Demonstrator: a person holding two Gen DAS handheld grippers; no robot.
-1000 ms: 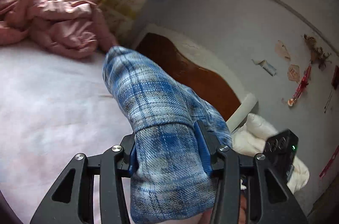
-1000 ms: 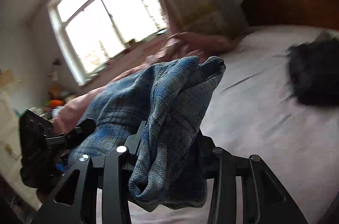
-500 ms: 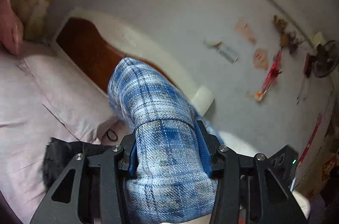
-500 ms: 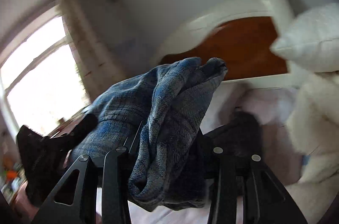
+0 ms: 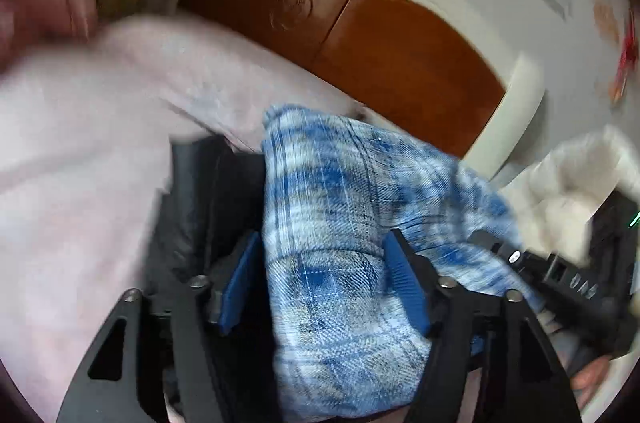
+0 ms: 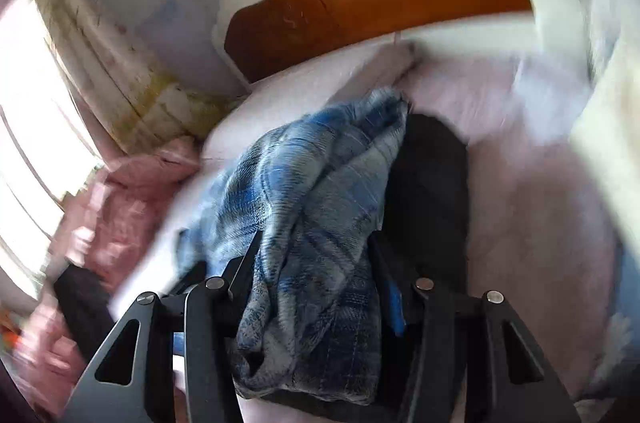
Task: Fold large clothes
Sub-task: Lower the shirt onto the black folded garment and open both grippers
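Note:
A folded blue plaid shirt (image 5: 340, 223) lies bunched between the fingers of my left gripper (image 5: 320, 279), whose jaws have spread; a gap shows beside the left pad. The same shirt (image 6: 316, 223) hangs between the fingers of my right gripper (image 6: 316, 263), which still holds it. Under the shirt lies a folded black garment (image 5: 192, 207), also in the right wrist view (image 6: 432, 191), on the pink bed sheet (image 5: 80, 159). The right gripper's body (image 5: 576, 287) shows at the right of the left wrist view.
The wooden headboard (image 5: 380, 55) with a cream frame stands just behind. A white fluffy pillow (image 5: 568, 183) lies to the right. A crumpled pink quilt (image 6: 120, 199) lies left by the window. The pink sheet (image 6: 540, 163) surrounds the black garment.
Both grippers swung toward the headboard and came down with the shirt onto the black garment. The left gripper's jaws have opened wider around the shirt.

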